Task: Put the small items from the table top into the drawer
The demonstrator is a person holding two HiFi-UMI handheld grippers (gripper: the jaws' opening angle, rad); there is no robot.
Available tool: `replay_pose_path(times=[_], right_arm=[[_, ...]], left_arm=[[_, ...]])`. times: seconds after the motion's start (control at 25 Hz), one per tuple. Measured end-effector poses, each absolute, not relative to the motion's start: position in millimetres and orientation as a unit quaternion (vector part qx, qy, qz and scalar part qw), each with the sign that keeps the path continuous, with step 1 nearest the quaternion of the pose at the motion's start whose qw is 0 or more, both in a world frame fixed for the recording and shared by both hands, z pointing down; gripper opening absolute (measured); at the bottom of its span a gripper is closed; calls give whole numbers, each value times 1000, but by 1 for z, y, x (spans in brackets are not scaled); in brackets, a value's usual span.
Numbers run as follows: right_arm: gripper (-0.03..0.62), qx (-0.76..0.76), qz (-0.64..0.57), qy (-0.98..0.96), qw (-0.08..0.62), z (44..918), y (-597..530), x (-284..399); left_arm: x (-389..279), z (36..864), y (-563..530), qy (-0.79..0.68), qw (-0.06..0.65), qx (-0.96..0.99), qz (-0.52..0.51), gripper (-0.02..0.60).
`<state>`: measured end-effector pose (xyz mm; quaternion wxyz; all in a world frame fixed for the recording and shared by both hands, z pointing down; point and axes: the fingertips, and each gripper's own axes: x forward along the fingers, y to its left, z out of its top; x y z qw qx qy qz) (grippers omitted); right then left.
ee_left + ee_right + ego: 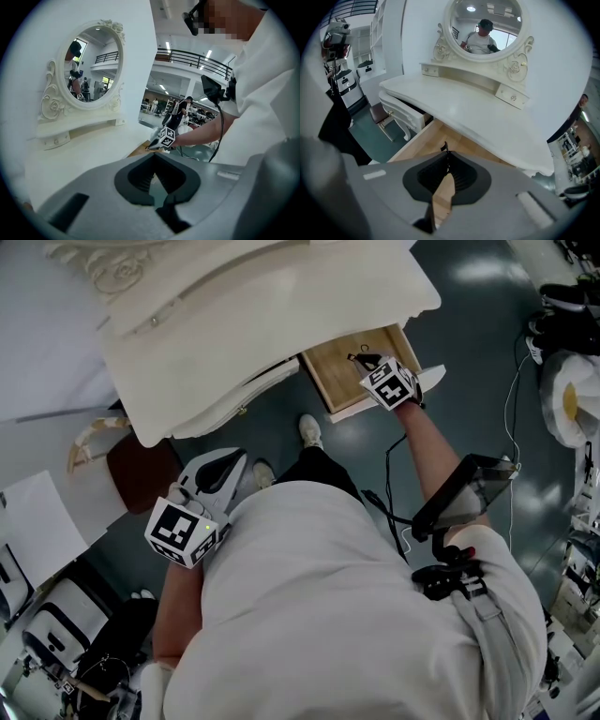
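In the head view, overhead light is falling unevenly. The white dresser top (281,306) at upper centre is glowing almost washed out, while the dark floor (497,343) is lying dim and catching pale glare patches at the upper right. Both gripper views are bowing toward black rounded corners. The left gripper (154,153) and right gripper (447,152) are showing soft, out-of-focus grey bodies along the bottom. Ceiling lamps (209,53) are flaring right of centre in the left gripper view.

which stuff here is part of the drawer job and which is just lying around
Part of the job:
open drawer
table top
right gripper, shut on what looks like a small dark item, over the drawer
left gripper, shut, empty, held away from the table

Just lying about:
brown stool
mirror
paper sheets
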<state>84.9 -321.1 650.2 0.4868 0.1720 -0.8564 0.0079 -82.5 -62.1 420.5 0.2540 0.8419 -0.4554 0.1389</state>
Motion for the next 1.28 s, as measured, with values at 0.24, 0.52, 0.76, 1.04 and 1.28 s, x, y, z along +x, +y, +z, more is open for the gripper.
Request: replay_pose_path(times=[0.24,0.52,0.76,1.04,1.28], right_arm=[[20,130,-3,-852,507,669,-313,69],[20,79,-9,-846,527,712,-333,58],[20,42,-25,-840,540,734,-338,48],[20,10,-32,-839,543,756,-343,41],[21,-4,-39,-837,545,769,-347,41]], left_arm=[[-86,412,-63,-474,254,832,139,0],[-84,427,-98,-493,269,815,143,0],[-84,432,-114,-509,279,802,144,0],[-82,437,-131,-522,291,789,145,0],[-81,441,-141,-523,299,784,151,0]])
